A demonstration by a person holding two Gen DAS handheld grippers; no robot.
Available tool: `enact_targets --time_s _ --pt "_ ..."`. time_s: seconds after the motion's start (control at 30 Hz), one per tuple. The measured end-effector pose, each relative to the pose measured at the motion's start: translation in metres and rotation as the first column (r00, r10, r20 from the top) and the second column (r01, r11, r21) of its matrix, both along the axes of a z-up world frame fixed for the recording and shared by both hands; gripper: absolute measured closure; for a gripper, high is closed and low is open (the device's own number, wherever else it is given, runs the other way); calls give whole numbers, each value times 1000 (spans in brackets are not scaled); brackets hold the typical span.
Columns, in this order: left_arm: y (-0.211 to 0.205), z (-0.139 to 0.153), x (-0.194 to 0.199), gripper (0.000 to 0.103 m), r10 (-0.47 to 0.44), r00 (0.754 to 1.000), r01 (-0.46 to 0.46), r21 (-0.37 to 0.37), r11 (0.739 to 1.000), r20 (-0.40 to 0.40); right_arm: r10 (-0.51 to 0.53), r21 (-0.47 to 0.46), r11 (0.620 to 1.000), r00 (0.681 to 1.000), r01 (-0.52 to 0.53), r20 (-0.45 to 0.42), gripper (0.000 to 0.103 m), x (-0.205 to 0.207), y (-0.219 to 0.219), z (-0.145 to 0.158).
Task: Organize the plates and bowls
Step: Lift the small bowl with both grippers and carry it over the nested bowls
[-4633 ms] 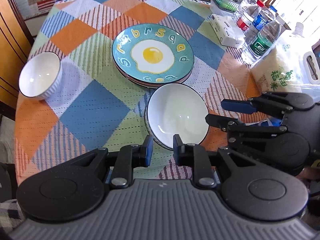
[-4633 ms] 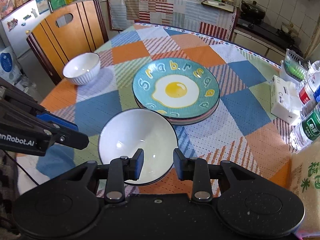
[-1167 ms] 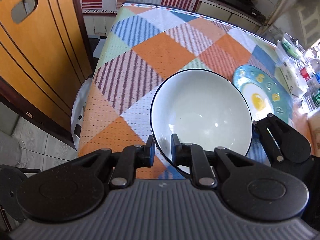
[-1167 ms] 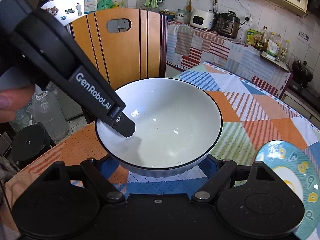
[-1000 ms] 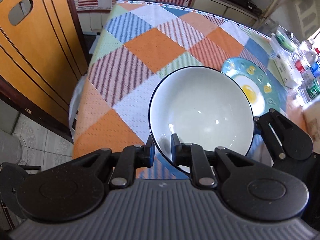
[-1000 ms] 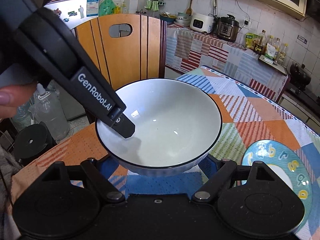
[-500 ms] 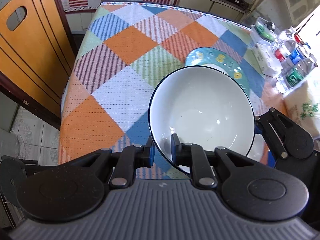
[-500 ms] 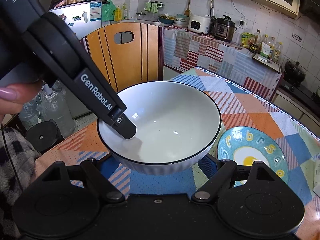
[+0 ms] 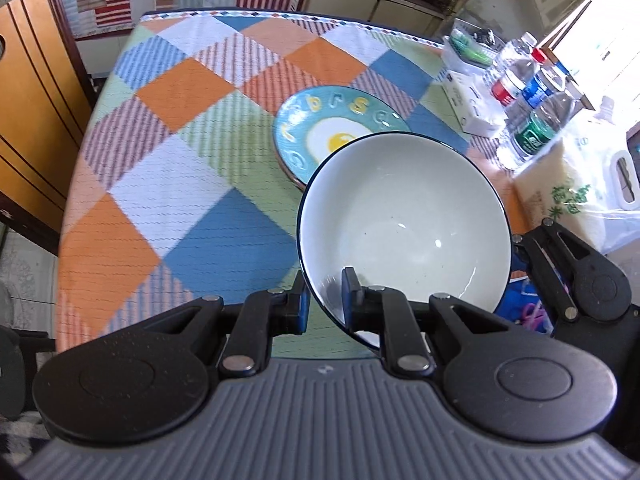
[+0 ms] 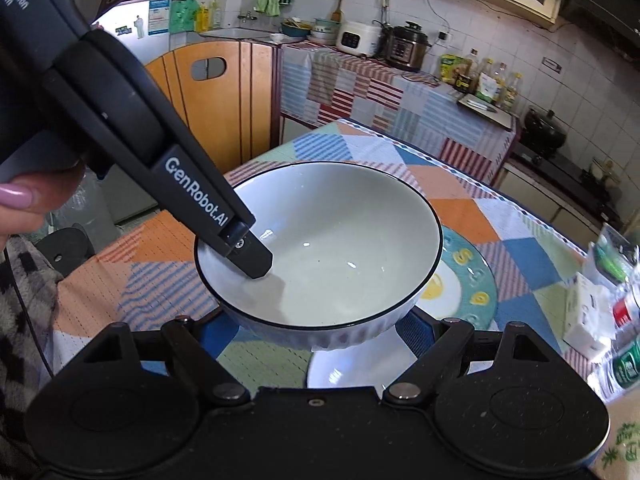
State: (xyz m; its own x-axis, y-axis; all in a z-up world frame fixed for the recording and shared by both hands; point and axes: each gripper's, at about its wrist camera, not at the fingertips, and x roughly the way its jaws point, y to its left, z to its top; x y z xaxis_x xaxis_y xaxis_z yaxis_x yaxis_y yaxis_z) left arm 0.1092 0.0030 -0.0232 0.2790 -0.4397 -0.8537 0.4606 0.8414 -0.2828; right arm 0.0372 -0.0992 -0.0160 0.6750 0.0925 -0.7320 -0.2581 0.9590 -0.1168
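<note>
Item count, as visible:

- White bowls: two. One ribbed bowl [image 10: 320, 248] is raised; a second bowl [image 10: 352, 368] sits on the table beneath it.
- Egg-pattern plate [image 9: 320, 128]: one on top of a stack; the number beneath cannot be told.
- Water bottles [image 9: 536, 120]: three.
- Grippers: two.

Bright window glare upper right, fisheye-bent edges, slightly motion-blurred tablecloth [image 9: 168, 200]

The white bowl [image 9: 404, 224] has travelled from the table's edge to above the egg plate [image 9: 320, 128].
</note>
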Motion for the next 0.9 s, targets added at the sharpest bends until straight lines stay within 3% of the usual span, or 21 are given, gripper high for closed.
enact_targets --time_s 0.43,0.67,0.9 --pt "-40 -36 -2 88 -18 993 21 25 999 -120 -37 32 999 994 40 -98 15 -14 -34 -28" --pt "-62 -45 -9 87 -35 990 43 55 998 -137 -47 47 998 992 53 -116 15 -21 -51 -37" --pt "-85 -52 -6 83 -70 990 86 138 987 -119 -47 66 996 993 54 -112 15 -16 -63 -47"
